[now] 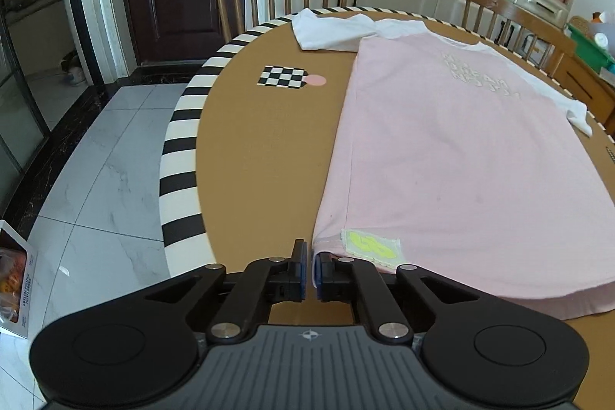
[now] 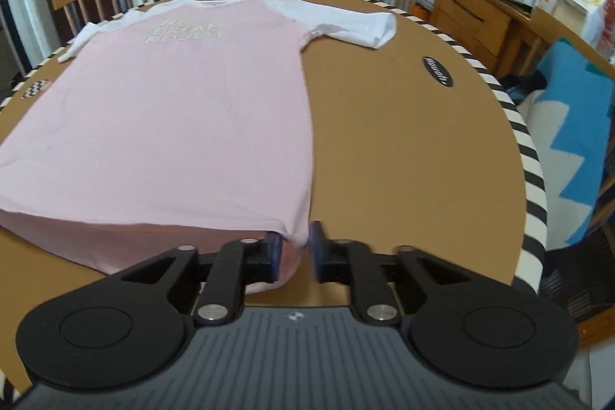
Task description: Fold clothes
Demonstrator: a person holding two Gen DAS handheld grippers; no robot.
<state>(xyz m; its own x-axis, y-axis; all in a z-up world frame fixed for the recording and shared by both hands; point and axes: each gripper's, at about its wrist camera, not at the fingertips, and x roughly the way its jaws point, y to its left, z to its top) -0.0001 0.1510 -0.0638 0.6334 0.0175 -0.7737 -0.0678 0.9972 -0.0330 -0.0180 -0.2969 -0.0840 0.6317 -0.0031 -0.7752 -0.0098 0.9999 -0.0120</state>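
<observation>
We are at the opening step of the fold: the pink cotton T-shirt with white sleeves [image 1: 461, 148] lies flat, chest print up, on the round brown counter with a black-and-white striped rim [image 1: 250, 148], collar at the far side and hem nearest us.

Our left gripper [image 1: 310, 271] sits low at the hem's left corner, beside the yellow-green patch [image 1: 371, 246]. Its fingers are nearly together with only a thin slit between them; the hem corner touches the right finger [image 1: 324, 275], but we cannot tell whether cloth is actually pinched in the slit.

Our right gripper [image 2: 296, 252] is at the opposite hem corner, fingers [image 2: 271, 254] apart, with the corner of the shirt [image 2: 173, 125] lying in the gap, not yet clamped.

Both grippers point forward along the shirt's side edges, level with the counter and close to its surface.

The next move, as we judge it, calls for closing on both corners, then lifting the hem evenly and carrying it toward the collar. Uneven grips would skew the fold, so both corners need a firm hold first.
</observation>
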